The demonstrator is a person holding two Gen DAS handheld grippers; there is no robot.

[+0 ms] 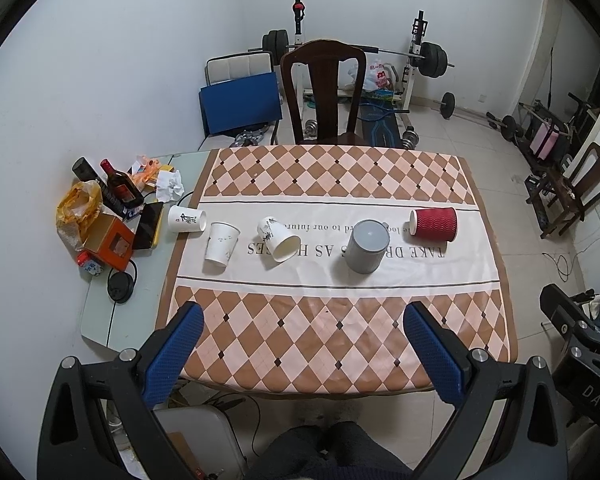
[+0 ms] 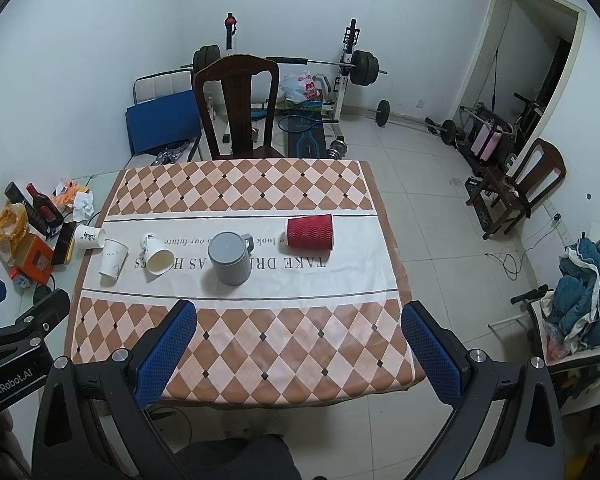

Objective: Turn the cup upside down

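On the white middle band of the checked tablecloth (image 1: 340,332), five cups sit in a row. From the left: a white paper cup (image 1: 186,219) on its side at the cloth's edge, a second white cup (image 1: 221,244) apparently standing on its rim, a third white cup (image 1: 278,239) tipped with its mouth toward the viewer, a grey mug (image 1: 366,246) that appears already inverted, and a red ribbed cup (image 1: 435,223) on its side.

Both tools hover over the near edge of the table, well apart from every cup. The left gripper (image 1: 302,354) has its jaws spread wide and holds nothing. The right gripper (image 2: 298,350) is likewise spread and empty.

Likely faults from here:
- A paper cup lying on its side may roll away when one finger touches first.
- Excess squeeze may crush thin paper walls.
- Reaching for the leftmost cup risks knocking the bottle (image 1: 120,184) and the clutter beside it.
- The cloth may drag and disturb neighbouring cups.
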